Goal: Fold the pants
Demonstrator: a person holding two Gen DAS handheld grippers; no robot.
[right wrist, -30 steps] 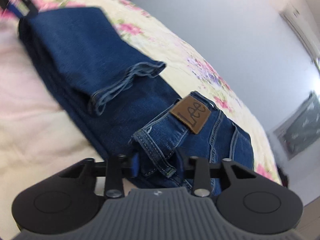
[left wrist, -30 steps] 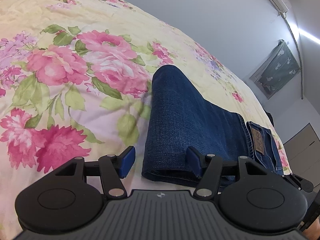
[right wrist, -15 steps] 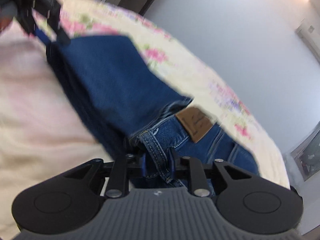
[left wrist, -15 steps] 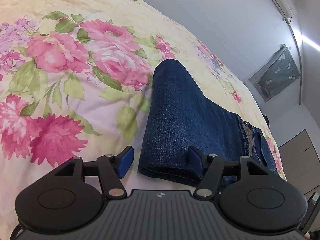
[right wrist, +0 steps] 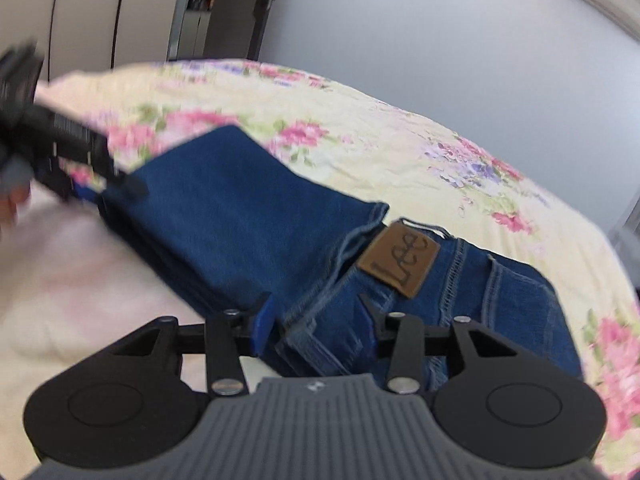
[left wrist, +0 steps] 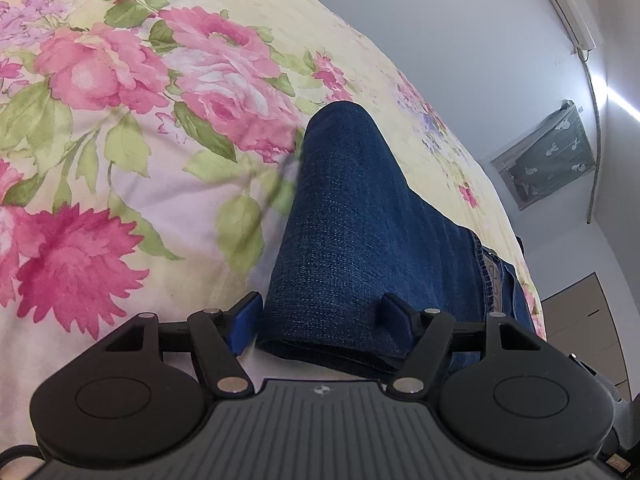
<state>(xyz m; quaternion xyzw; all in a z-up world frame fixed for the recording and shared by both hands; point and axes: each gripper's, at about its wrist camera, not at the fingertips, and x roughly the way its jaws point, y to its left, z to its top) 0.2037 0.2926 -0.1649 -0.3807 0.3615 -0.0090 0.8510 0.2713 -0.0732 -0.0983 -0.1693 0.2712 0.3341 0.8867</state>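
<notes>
Dark blue jeans (left wrist: 360,220) lie folded on a floral bedspread (left wrist: 120,120). My left gripper (left wrist: 320,320) is open, its fingers straddling the folded end of the legs. In the right wrist view the jeans (right wrist: 240,220) show a brown Lee patch (right wrist: 400,258) at the waistband. My right gripper (right wrist: 316,324) is open around the waistband edge, its jaws apart on either side of the denim. The left gripper (right wrist: 60,148) shows blurred at the far end of the fold.
The bedspread (right wrist: 400,140) spreads around the jeans on all sides. A grey wall (left wrist: 440,40) rises behind the bed, with a covered window (left wrist: 548,156). Wardrobe doors (right wrist: 120,12) stand beyond the bed's far end.
My right gripper has opened from its hold on the waistband and swung around. The trouser leg hem now lies flat against the patch. My left gripper has barely moved.
</notes>
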